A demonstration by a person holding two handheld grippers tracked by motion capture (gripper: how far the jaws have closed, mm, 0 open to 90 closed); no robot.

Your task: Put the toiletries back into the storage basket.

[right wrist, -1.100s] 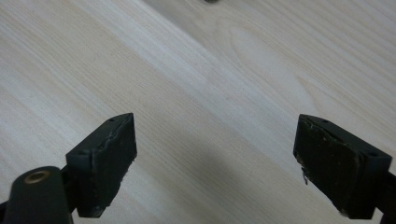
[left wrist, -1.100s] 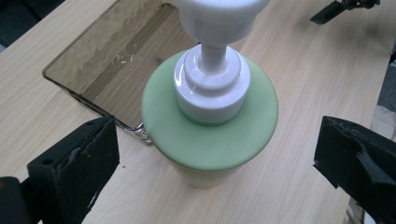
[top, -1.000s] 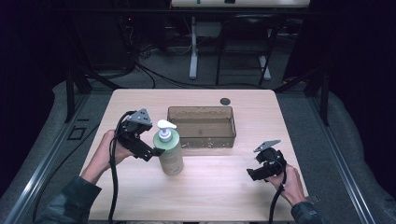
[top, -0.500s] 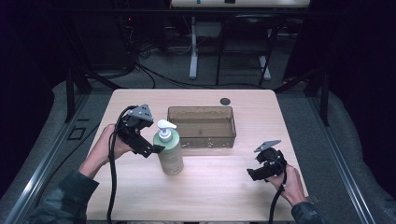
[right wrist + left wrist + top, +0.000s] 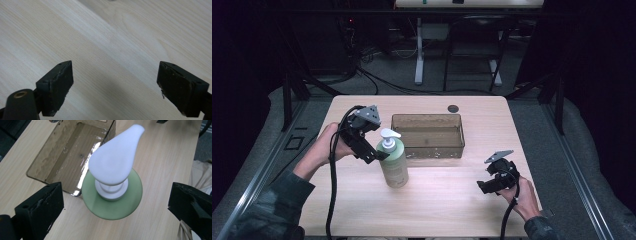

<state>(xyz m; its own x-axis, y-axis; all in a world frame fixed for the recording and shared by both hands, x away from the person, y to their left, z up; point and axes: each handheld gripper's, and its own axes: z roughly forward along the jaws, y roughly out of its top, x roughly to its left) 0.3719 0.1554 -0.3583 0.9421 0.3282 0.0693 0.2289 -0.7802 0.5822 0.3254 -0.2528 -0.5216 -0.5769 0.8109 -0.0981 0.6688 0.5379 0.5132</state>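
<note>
Left gripper [image 5: 112, 205] gapes above soap bottle [image 5: 112, 195], seemingly clear.

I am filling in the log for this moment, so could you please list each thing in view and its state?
Soap bottle: upright on the table, pump on, not gripped.
Bin: upright, open-topped, nothing inside.
Left gripper: jaws open, above the bottle's pump.
Right gripper: jaws open, holding nothing, over bare table.

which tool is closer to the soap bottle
Left. The left tool sits open right beside the soap bottle, jaws either side of its pump; the right tool rests apart near the table's right edge.
</note>
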